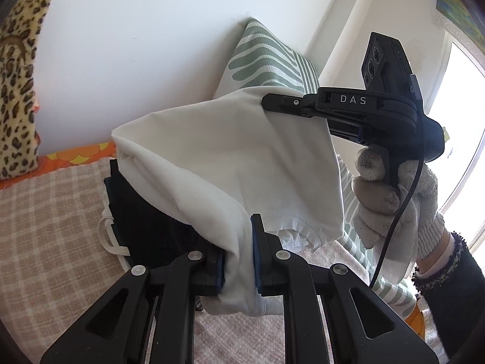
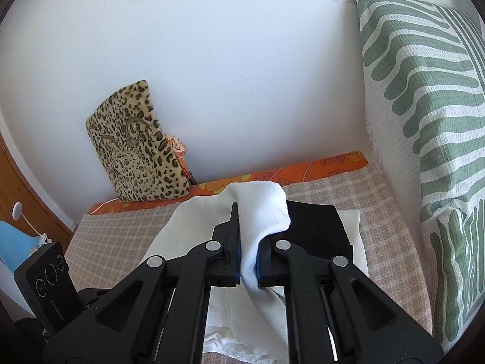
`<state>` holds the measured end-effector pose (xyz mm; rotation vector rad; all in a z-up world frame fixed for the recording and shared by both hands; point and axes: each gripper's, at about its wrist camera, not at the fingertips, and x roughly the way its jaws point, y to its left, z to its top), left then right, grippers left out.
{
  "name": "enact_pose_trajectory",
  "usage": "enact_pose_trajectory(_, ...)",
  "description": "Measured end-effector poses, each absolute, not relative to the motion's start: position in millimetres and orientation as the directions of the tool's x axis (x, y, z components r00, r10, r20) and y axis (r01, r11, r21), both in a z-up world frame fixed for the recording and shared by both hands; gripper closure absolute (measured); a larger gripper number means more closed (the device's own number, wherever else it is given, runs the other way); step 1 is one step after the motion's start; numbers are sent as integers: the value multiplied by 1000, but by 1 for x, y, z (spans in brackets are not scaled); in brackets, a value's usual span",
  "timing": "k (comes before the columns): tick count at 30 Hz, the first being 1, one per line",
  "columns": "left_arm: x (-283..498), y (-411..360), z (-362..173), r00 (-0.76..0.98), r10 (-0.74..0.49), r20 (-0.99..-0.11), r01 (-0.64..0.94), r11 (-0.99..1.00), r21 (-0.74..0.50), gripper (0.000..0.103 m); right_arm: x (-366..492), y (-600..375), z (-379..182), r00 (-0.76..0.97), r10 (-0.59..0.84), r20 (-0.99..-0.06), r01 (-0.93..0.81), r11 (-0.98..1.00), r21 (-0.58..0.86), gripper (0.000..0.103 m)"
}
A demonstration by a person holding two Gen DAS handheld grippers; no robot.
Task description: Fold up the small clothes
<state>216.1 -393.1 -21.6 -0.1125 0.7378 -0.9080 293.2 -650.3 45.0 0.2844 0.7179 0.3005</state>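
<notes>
A white garment [image 1: 230, 151] hangs in the air, stretched between both grippers. My left gripper [image 1: 238, 251] is shut on its lower corner, with cloth bunched between the blue pads. My right gripper [image 1: 266, 102], held by a gloved hand [image 1: 394, 206], pinches the upper edge of the cloth. In the right wrist view my right gripper [image 2: 248, 236] is shut on a fold of the white garment [image 2: 260, 209]. Under the lifted cloth a folded black garment [image 1: 145, 221] [image 2: 315, 227] lies on other white fabric [image 2: 351, 221] on the bed.
A checked bedspread [image 1: 45, 227] [image 2: 121, 230] covers the bed. A leopard-print cushion [image 1: 18, 91] [image 2: 136, 145] leans on the wall at the left, and a green-striped pillow [image 1: 269, 57] [image 2: 424, 91] at the right. A bright window [image 1: 460, 121] lies beyond.
</notes>
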Motion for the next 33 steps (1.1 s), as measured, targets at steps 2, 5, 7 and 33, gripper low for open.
enact_pose_trajectory(2, 227, -399, -29, 396, -743, -539, 675, 634, -378, 90, 310, -656, 37, 712, 360, -603, -165, 921, 354, 96)
enact_pose_trajectory(5, 244, -404, -43, 400, -732, -551, 669, 645, -371, 90, 333, -663, 21, 703, 363, -612, -165, 920, 356, 96)
enact_pose_trajectory(7, 254, -408, -56, 394, -716, -576, 659, 657, -366, 90, 347, -665, 7, 691, 370, -621, -168, 918, 360, 96)
enact_pose_trajectory(33, 222, -367, -68, 387, -653, -651, 629, 703, -331, 57, 351, -684, -32, 702, 113, -703, 8, 986, 167, 65)
